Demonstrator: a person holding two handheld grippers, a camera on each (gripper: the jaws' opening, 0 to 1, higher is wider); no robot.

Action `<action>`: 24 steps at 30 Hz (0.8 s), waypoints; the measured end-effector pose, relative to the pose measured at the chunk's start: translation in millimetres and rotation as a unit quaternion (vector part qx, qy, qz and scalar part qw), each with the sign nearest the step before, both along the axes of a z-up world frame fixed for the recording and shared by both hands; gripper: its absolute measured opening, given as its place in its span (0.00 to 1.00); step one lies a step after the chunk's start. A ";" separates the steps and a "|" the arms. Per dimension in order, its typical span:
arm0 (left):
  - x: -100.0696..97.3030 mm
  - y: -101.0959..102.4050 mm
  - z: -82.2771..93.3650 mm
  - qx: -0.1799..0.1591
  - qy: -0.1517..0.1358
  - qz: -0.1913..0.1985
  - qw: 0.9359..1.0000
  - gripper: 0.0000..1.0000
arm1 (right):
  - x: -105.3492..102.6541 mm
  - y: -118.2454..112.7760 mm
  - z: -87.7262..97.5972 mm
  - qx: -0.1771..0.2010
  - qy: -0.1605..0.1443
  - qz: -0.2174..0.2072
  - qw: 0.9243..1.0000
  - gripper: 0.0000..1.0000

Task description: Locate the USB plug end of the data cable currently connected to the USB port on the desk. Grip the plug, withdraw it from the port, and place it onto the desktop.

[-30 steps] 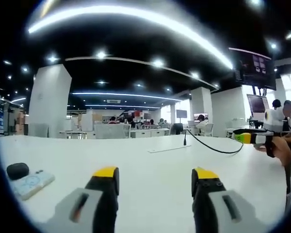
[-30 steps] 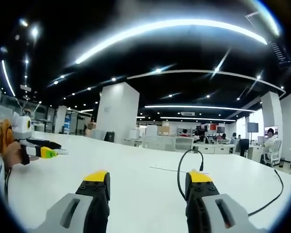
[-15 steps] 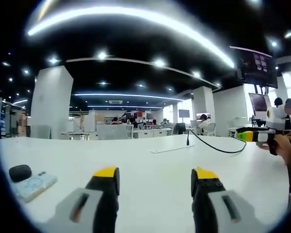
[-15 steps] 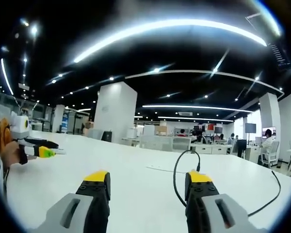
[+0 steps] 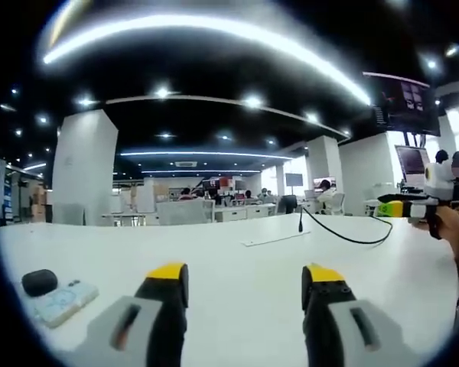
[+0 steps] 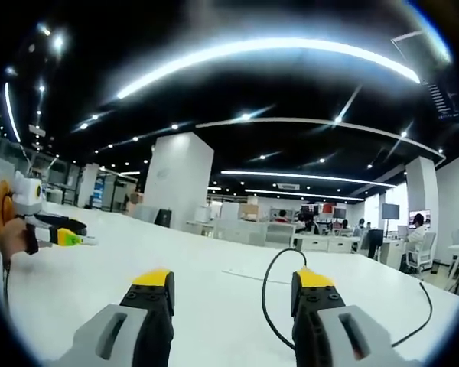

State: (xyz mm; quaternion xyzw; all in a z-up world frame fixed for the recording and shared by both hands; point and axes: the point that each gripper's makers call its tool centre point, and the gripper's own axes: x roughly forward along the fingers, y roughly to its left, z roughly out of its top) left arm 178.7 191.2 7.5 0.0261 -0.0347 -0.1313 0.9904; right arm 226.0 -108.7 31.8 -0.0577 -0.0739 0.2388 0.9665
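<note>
A black data cable (image 5: pixel 344 238) lies on the white desk (image 5: pixel 237 260), and its plug end (image 5: pixel 301 222) stands upright by a flat white strip (image 5: pixel 271 238). In the right gripper view the cable (image 6: pixel 265 310) loops beside my right jaw, with its plug end (image 6: pixel 301 258) just above that jaw's tip. My left gripper (image 5: pixel 245 277) is open and holds nothing, well short of the plug. My right gripper (image 6: pixel 231 280) is open too, with nothing between its fingers. Each gripper shows in the other's view: the right gripper (image 5: pixel 402 207) and the left gripper (image 6: pixel 61 238).
A phone in a pale case (image 5: pixel 61 300) and a small black object (image 5: pixel 38 281) lie at the desk's near left. The cable's tail (image 6: pixel 413 321) trails off to the right. Pillars, desks and seated people stand far behind.
Both views have drifted slightly with the hands. The cable loop looks nearer to my right jaw. Nothing has been gripped or moved.
</note>
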 end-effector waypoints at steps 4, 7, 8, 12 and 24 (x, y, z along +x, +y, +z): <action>0.7 -1.6 0.4 0.003 0.002 -0.002 1.000 0.59 | 2.1 -3.5 -1.7 -0.001 0.004 -0.003 1.000 0.62; 2.1 -2.0 1.0 0.006 0.003 -0.003 1.000 0.59 | 3.2 -6.1 -2.1 -0.002 0.005 -0.006 1.000 0.62; 2.5 -2.1 1.3 0.008 0.004 -0.003 1.000 0.60 | 3.8 -7.0 -1.6 -0.003 0.005 -0.007 1.000 0.62; 3.7 -3.9 5.5 0.015 0.002 -0.005 1.000 0.60 | 8.5 -10.0 1.4 -0.008 0.002 -0.011 1.000 0.62; 11.1 -2.1 21.0 0.016 -0.004 -0.017 1.000 0.60 | 23.9 -17.0 11.4 -0.010 0.008 -0.006 1.000 0.62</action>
